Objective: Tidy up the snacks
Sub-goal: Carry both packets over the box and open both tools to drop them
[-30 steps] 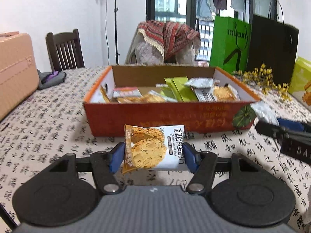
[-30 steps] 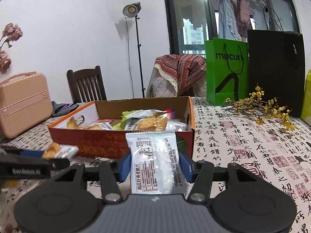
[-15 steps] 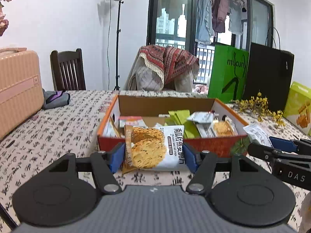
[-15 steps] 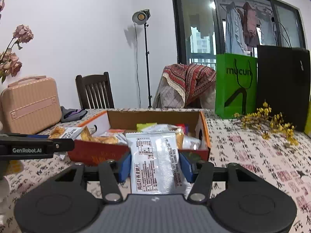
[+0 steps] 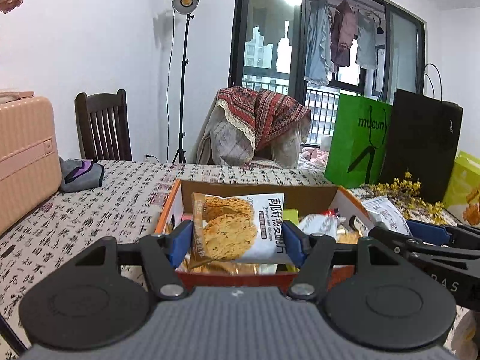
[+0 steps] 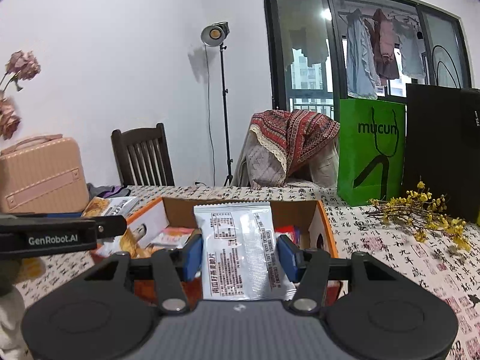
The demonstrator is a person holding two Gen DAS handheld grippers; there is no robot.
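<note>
Both grippers have risen and come forward since a second ago: the box (image 5: 168, 210) then lay ahead on the table with its near wall in full view, and now both packets hang over its near edge. The left gripper (image 5: 237, 240) clamps a cookie packet (image 5: 240, 228) by its short sides, long axis running left to right, above the box's left half. The right gripper (image 6: 240, 255) clamps a silvery packet (image 6: 240, 246) upright, long axis pointing up, above the right half. The open box lies directly below and just beyond both sets of jaws, so a short lowering should place either; neither hand looks clearly nearer.
</note>
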